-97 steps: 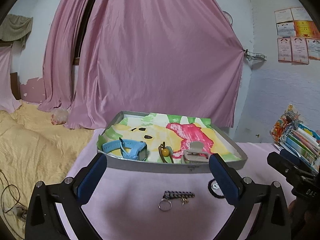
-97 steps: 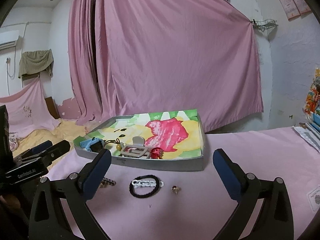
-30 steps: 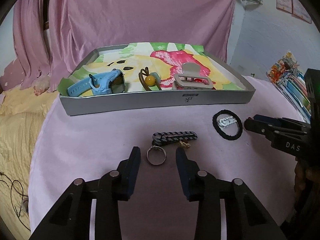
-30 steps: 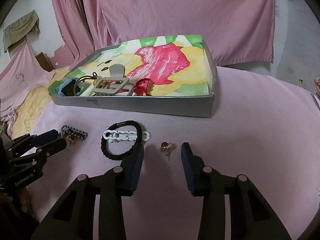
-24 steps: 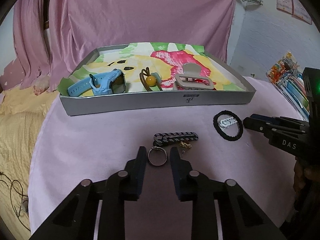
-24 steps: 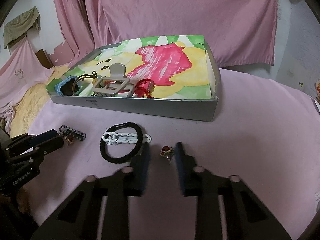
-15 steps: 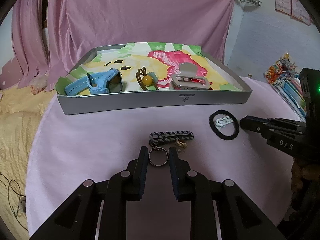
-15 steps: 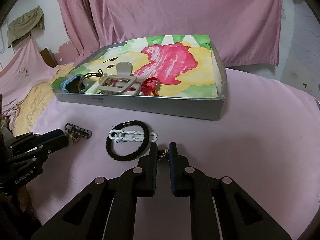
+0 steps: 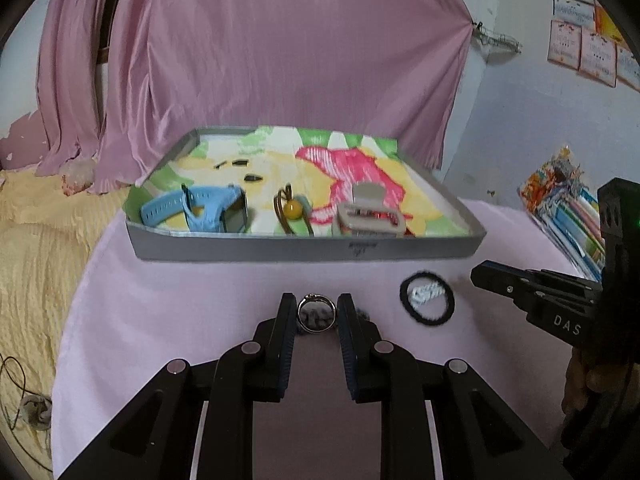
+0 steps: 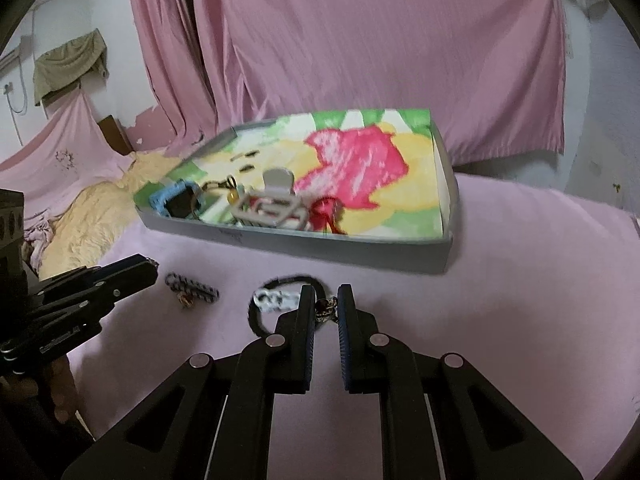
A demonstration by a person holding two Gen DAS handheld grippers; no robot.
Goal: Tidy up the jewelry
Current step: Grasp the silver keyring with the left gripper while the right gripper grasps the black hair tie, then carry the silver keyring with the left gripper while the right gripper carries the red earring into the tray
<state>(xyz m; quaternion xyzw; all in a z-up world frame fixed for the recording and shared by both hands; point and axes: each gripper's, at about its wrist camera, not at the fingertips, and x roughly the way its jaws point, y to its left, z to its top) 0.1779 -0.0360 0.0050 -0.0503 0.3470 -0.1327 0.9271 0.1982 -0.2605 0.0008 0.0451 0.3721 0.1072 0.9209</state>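
My left gripper [image 9: 316, 310] is shut on the metal ring [image 9: 316, 313] of a braided keychain [image 10: 192, 287], whose braid trails low over the pink cloth. The right gripper [image 10: 326, 307] is shut on a small red and gold earring [image 10: 325, 307]. Just left of it, a black hair tie with a white clip [image 10: 276, 300] lies on the cloth. Behind both stands the grey tray [image 9: 304, 249] with a colourful liner. It holds a blue watch [image 9: 200, 210], a brown tie with a yellow bead [image 9: 292, 210], a grey hair claw [image 9: 368, 218] and a red piece [image 10: 326, 210].
A pink cloth covers the table [image 10: 520, 280]; its left edge drops toward yellow bedding [image 9: 36, 248]. Stacked colourful booklets [image 9: 568, 204] sit at the right. Pink curtains [image 9: 280, 48] hang behind the tray. A hand [image 9: 588, 376] holds the right gripper's handle.
Both grippers have gone from wide open to shut, the left on the keychain ring and the right on the earring. Both views have since tilted up toward the tray.
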